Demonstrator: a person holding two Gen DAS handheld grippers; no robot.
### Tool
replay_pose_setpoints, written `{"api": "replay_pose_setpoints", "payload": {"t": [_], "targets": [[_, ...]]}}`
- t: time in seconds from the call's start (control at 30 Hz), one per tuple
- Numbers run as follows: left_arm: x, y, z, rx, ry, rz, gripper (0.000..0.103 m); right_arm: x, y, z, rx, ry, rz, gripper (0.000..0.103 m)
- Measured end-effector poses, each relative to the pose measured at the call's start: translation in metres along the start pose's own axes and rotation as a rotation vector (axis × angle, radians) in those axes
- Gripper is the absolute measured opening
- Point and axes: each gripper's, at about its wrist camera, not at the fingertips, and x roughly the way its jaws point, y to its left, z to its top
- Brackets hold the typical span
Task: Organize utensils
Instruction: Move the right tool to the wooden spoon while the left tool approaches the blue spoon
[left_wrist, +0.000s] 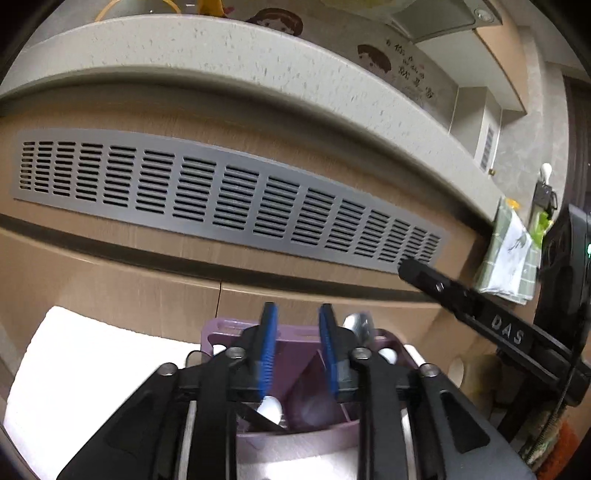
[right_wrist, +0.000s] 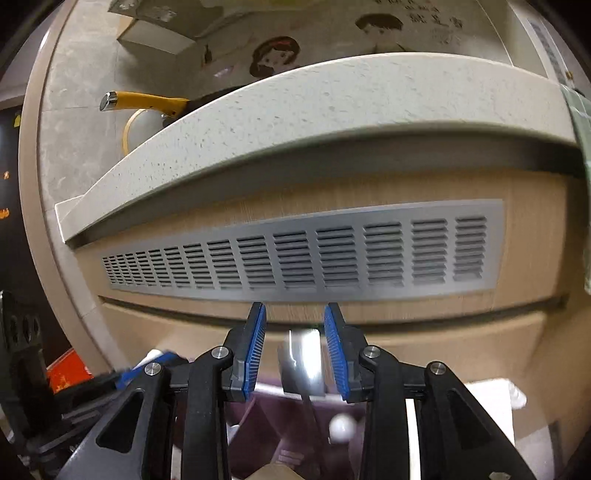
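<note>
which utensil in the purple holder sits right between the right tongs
The shiny metal spatula blade, standing upright between the open right tongs. The white round-ended utensil sits lower in the purple holder, below the fingers.

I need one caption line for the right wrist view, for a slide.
Open right gripper above a purple utensil holder, a metal spatula blade between its fingers.

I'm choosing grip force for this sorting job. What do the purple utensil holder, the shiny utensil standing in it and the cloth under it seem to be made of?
Purple utensil holder: likely molded plastic, matte, with uniform colour and thin dividers. Shiny utensil: probably polished steel, judging by its bright mirror-like glare; motion blur hides its exact type. White cloth: looks like soft towel or paper, non-glossy; which one is unclear.
</note>
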Motion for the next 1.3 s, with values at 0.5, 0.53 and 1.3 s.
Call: {"api": "replay_pose_setpoints", "payload": {"t": [0.5,0.53,1.3], "targets": [[-0.141,0.030,-0.033,-0.045,0.057,0.090,0.044,-0.122,0.029,-0.058,-0.099,0.193,-0.049,0.031],[-0.151,0.032,-0.043,-0.054,0.065,0.094,0.044,-0.129,0.031,-0.069,-0.102,0.221,-0.054,0.031],[-0.182,0.035,-0.152,-0.009,0.361,0.134,0.044,-0.121,0.028,-0.192,0.040,0.557,-0.153,0.031]]}}
